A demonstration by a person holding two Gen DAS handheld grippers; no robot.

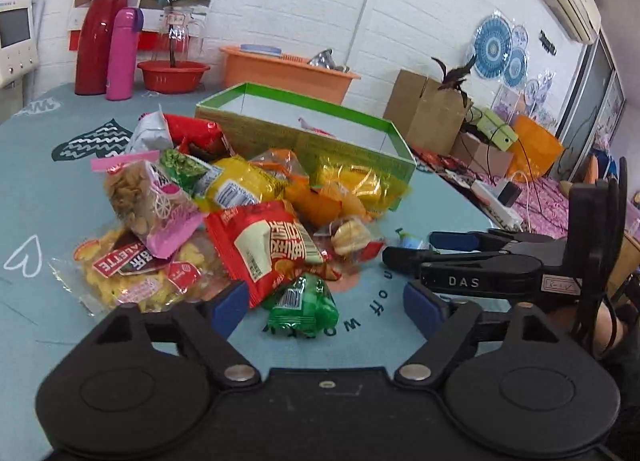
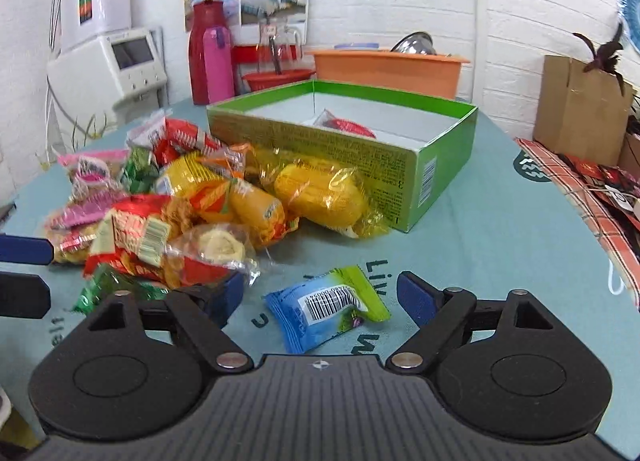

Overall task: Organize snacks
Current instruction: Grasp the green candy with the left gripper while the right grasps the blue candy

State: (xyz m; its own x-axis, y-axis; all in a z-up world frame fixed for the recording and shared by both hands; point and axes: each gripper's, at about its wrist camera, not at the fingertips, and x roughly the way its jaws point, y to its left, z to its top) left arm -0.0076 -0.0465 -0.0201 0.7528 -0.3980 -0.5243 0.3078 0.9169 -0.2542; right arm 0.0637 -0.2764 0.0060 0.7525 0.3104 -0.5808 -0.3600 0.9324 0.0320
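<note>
Bench (image 2: 500, 221) mostly covered at 10 o'clock by the snack pile (image 2: 180, 205). Green box (image 2: 360, 157) sat at 12, one red packet (image 2: 348, 126) inside. My right gripper (image 2: 320, 297) hung spread wide, empty, around the blue-green packet (image 2: 324, 309). My left gripper (image 1: 326, 301) was also wide and empty, over the small green packet (image 1: 304, 301). Risk as I judged it: slick wrappers could slip out when squeezed, or a finger could snag neighbouring packets.
</note>
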